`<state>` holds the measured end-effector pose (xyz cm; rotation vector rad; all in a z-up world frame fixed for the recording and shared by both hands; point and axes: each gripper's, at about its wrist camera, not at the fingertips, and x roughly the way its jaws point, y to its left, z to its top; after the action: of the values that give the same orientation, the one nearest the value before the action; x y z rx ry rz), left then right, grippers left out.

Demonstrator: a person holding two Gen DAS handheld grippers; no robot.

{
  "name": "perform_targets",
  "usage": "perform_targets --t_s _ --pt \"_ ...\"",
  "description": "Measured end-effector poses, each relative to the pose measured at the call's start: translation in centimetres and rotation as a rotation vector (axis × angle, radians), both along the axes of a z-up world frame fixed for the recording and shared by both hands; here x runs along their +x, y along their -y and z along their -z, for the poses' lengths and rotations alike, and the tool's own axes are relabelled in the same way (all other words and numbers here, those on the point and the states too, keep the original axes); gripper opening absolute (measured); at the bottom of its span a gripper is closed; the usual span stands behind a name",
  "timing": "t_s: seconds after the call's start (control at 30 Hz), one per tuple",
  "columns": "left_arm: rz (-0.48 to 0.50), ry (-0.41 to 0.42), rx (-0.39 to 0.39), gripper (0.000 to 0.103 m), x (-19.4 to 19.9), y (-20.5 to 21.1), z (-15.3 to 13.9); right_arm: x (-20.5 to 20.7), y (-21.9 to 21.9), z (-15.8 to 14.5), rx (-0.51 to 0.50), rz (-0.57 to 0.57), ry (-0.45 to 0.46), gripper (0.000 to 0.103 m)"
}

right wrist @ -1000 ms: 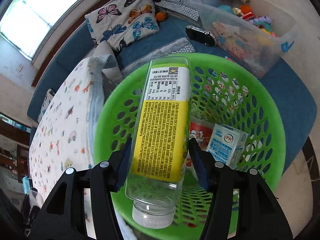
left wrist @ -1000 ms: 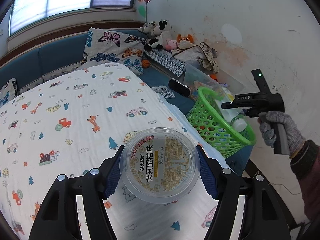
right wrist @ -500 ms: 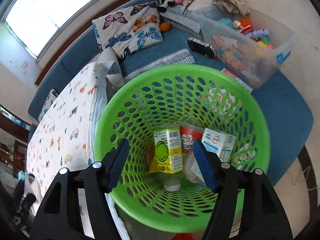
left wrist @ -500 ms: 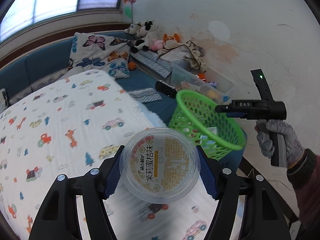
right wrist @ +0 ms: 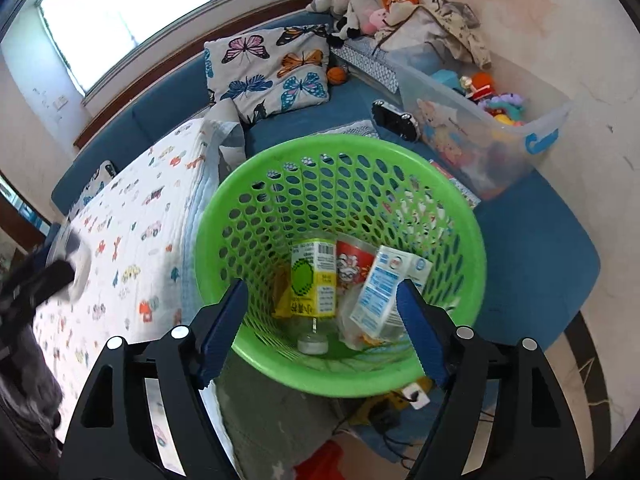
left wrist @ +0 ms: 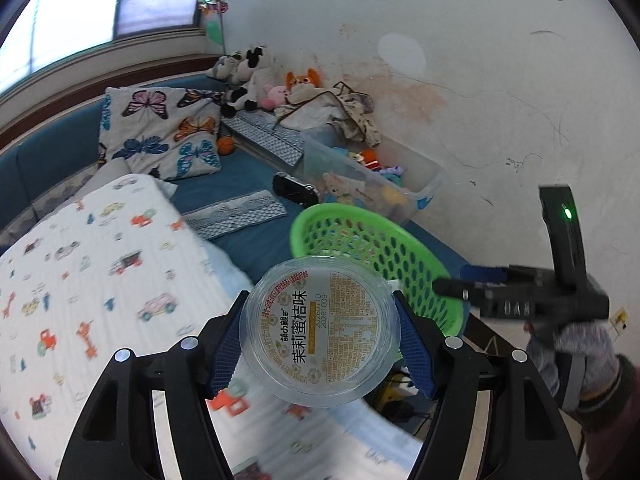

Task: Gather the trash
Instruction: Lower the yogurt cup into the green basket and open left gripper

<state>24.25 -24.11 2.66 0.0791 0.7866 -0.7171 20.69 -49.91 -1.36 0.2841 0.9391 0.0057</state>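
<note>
Green basket sits ahead-right of the left gripper, whose jaws clamp a round clear tub, lid facing camera. Right gripper above basket: jaws just opened wide, empty; bottle lies inside.

Stained white wall, bright window, blue sofa, butterfly cushion, car-print blanket.
</note>
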Motion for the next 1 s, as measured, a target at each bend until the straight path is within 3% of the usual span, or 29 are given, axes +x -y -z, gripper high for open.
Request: perform_targets --t_s 0.5,1.0 --pt "0.081 -0.036 0.029 0.067 1.4 7.8 0.5 -3.3 2.1 0.9 0.002 0.028 0.019 0.079" --pt "0.087 -0.083 0.063 0.067 2.6 11.5 2.4 -4.1 2.6 2.0 0.009 0.023 0.007 0.080"
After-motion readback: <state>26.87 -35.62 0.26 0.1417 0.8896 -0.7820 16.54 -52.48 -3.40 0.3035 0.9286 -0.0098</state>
